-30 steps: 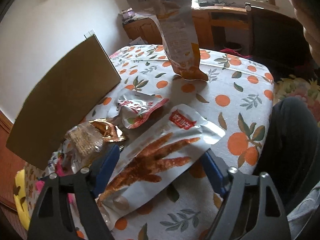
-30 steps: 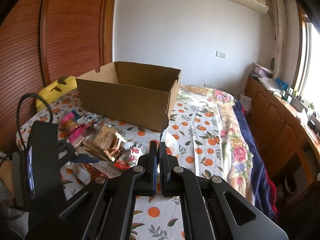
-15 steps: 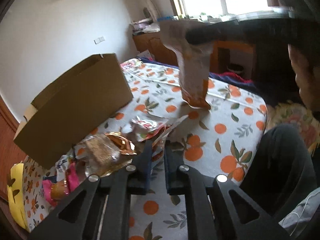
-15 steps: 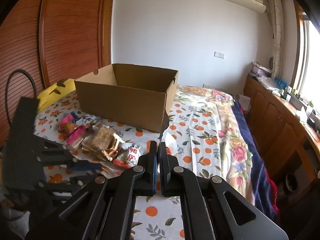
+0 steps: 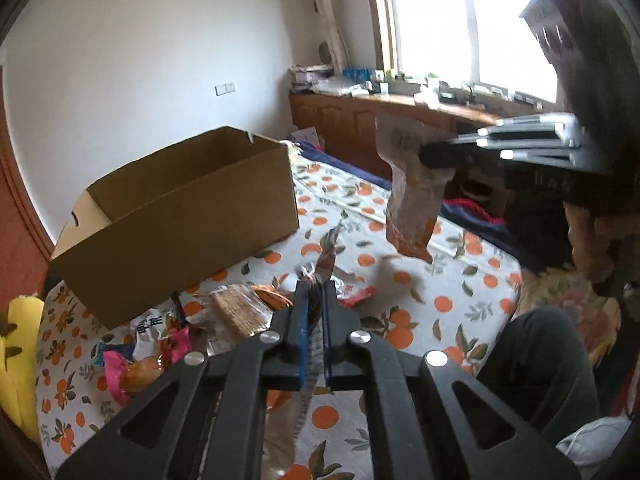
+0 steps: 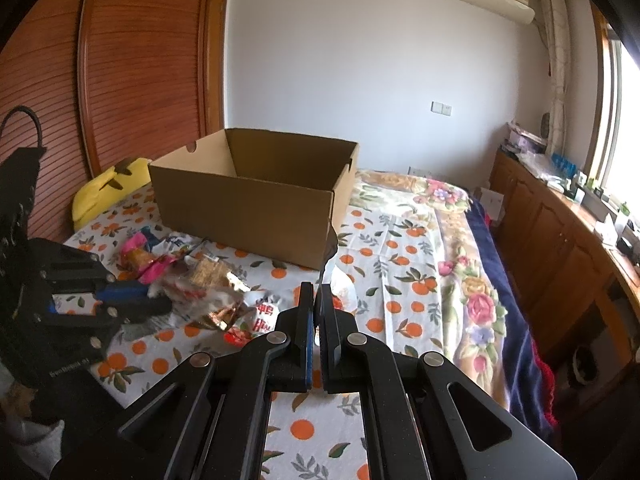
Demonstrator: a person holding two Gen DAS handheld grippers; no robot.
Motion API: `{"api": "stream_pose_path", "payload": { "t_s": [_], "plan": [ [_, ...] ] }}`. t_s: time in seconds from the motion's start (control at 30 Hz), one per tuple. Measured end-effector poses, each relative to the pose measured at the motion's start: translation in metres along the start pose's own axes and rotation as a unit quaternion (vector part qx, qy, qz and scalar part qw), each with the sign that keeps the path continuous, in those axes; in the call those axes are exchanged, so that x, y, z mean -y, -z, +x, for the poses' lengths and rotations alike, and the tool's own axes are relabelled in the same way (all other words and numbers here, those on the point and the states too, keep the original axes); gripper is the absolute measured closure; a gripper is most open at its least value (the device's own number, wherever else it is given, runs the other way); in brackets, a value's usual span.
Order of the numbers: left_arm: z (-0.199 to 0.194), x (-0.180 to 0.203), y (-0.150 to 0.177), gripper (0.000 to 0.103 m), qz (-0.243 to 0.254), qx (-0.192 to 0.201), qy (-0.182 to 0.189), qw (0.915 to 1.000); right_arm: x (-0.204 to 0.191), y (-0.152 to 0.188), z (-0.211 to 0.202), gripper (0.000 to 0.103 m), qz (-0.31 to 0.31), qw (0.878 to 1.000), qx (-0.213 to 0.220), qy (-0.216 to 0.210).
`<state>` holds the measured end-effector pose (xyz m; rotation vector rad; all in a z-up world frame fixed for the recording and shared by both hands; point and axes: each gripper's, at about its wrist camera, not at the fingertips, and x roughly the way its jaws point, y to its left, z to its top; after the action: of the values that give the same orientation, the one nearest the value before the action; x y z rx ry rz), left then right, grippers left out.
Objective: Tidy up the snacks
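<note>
My left claw (image 5: 316,304) grips a clear snack pouch (image 5: 325,258) edge-on; my right claw (image 6: 317,312) grips an orange packet (image 5: 410,204); the cardboard box (image 5: 180,216) lies ahead-left, nearer the left.

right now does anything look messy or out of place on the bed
Yes. The snack packets lie in a jumbled heap on the orange-print sheet, in front of the cardboard box, whose visible inside looks empty. Each gripper, left and right, pinches one packet edge-on.
</note>
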<state>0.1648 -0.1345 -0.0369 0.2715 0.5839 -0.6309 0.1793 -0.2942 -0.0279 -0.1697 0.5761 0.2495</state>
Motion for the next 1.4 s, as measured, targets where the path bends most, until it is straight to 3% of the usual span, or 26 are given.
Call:
{"api": "stream_pose_path", "payload": {
  "t_s": [0.47, 0.87, 1.13, 1.4],
  "plan": [
    [-0.045, -0.027, -0.032, 0.103, -0.06, 0.076, 0.006, 0.9953, 0.004, -0.033, -0.015, 0.103, 0.0, 0.999, 0.031, -0.021],
    [-0.066, -0.085, -0.088, 0.103, -0.068, 0.119, -0.008, 0.9905, 0.002, -0.097, -0.022, 0.103, -0.023, 0.996, 0.07, -0.043],
    [-0.057, -0.133, -0.122, 0.103, -0.06, 0.131, -0.025, 0.9893, -0.008, -0.145, -0.01, 0.103, -0.05, 0.993, 0.093, -0.055],
    [-0.031, -0.164, -0.137, 0.103, -0.052, 0.124, -0.042, 0.99, -0.02, -0.178, 0.028, 0.103, -0.068, 0.991, 0.094, -0.07]
  ]
}}
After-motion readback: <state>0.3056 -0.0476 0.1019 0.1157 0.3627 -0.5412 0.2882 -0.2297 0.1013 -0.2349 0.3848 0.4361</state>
